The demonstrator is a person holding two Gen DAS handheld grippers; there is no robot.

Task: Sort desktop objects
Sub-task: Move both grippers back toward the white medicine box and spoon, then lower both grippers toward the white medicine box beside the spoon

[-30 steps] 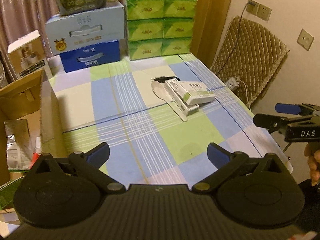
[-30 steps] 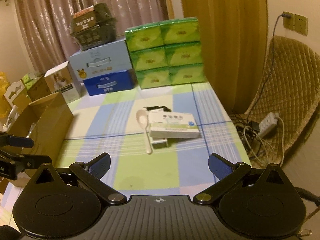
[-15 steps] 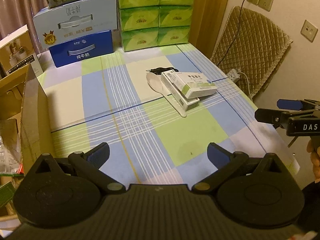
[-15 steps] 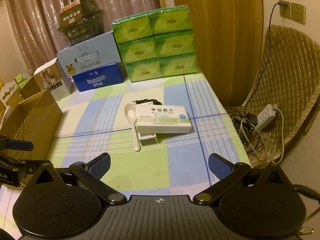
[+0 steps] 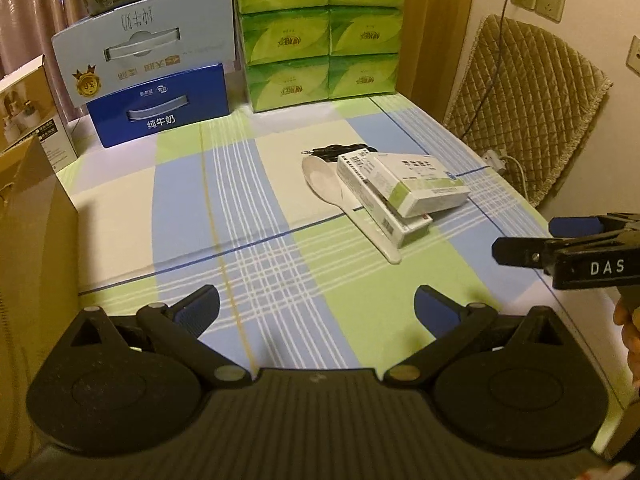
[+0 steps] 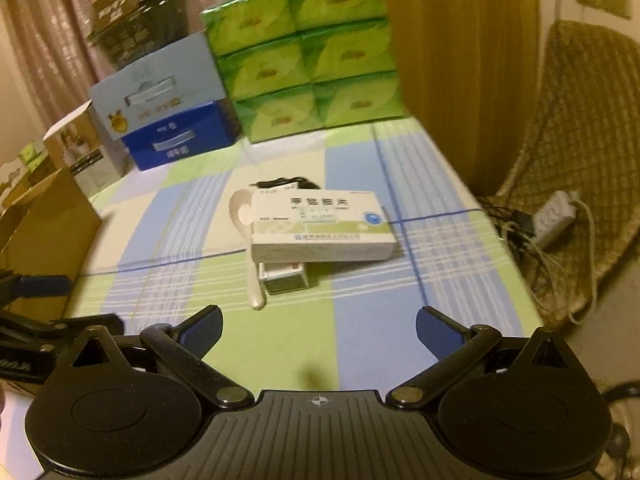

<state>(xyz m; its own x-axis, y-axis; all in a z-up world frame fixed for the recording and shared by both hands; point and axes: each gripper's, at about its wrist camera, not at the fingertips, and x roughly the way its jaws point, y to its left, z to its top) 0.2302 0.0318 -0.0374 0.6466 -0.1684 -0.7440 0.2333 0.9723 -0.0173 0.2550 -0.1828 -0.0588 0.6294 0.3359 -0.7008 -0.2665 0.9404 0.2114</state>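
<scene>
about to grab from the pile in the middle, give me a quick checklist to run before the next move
1. Right gripper open and empty: ok.
2. Left gripper open and empty: ok.
3. White and green cardboard medicine box on top, unobstructed: ok.
4. It rests crosswise on a second narrow white box, so lifting could shift that: not ok.
5. White plastic spoon touching the lower box: cannot tell.
6. Black cable behind the pile, free of the boxes: cannot tell.
</scene>
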